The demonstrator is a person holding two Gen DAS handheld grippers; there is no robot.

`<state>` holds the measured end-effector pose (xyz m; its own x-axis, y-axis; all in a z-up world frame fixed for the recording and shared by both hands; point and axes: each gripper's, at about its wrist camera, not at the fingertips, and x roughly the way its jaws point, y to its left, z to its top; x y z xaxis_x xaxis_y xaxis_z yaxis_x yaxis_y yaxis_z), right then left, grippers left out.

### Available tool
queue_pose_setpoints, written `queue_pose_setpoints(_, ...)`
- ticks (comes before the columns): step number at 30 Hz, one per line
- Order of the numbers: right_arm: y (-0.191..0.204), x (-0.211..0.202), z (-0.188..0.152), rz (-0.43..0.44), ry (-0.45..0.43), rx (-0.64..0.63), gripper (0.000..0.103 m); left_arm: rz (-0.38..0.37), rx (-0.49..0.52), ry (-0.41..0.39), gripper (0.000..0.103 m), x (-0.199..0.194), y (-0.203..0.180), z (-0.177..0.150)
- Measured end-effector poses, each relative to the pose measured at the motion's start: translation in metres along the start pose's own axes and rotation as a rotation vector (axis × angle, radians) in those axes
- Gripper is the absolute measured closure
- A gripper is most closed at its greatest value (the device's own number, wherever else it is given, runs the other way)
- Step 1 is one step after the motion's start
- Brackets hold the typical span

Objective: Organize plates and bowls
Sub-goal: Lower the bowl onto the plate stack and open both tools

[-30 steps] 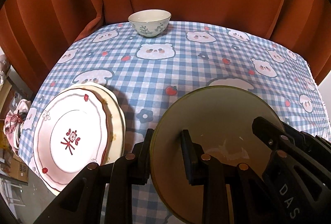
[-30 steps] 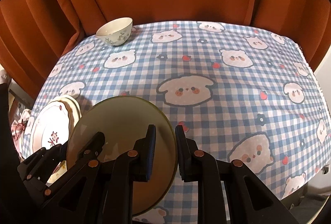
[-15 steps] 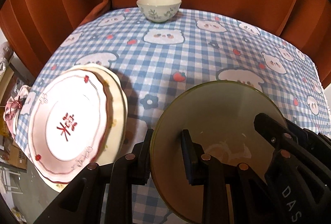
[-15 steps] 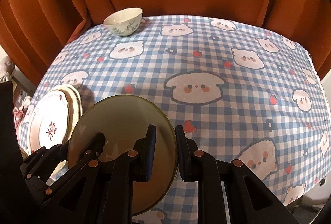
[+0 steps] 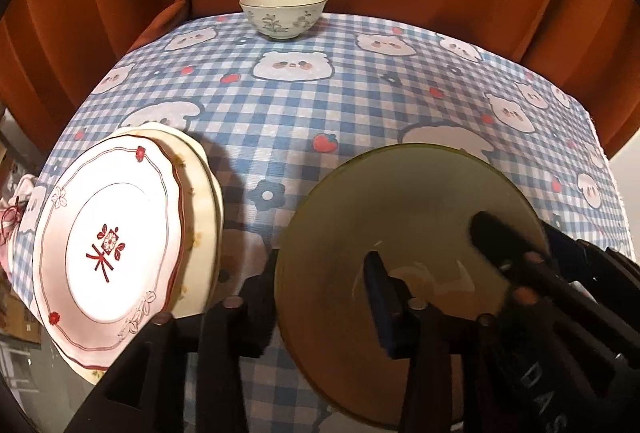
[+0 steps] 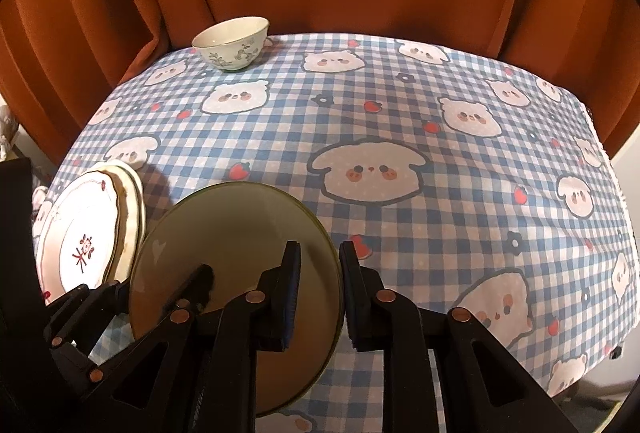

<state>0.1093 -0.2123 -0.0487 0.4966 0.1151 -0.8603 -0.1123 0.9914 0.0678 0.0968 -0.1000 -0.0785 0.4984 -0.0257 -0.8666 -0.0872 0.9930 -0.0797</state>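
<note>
Both grippers opening around olive plate [image 6: 224,233].
Risking drop onto counter [image 6: 400,121]: left gripper [image 5: 320,297] fingers parting, right gripper [image 6: 320,289] fingers barely clearing rim.

The white letters "DAS" are being shown on the black body of the right gripper [image 5: 516,253], at the lower right edge of the left wrist view, where the lettering is cut off by the frame. A red character-like mark is being displayed at the centre of the white plate [image 5: 108,253], but it cannot be read with certainty.
</note>
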Motion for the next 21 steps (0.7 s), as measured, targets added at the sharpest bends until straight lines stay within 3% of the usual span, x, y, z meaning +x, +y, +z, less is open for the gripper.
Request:
queue_pose_setpoints(2,0.002,-0.002,-0.001,0.008,0.008,0.012,0.053,-0.006,-0.001,-0.014,0.044,-0.005,0.004,0.000)
queue_pose_setpoints(5,0.008,-0.008,0.000,-0.010,-0.011,0.014,0.039,-0.026,0.011,-0.028,0.041,-0.013,0.009,0.002)
queue_pose_setpoints(12,0.028,-0.023,0.004,-0.049,-0.021,0.042,0.028,-0.052,0.050,-0.063,0.035,-0.034,0.028,0.011)
queue_pose_setpoints(21,0.048,-0.045,0.029,-0.098,-0.084,0.064,0.027,-0.075,0.084,-0.119,0.029,-0.055,0.045,0.040)
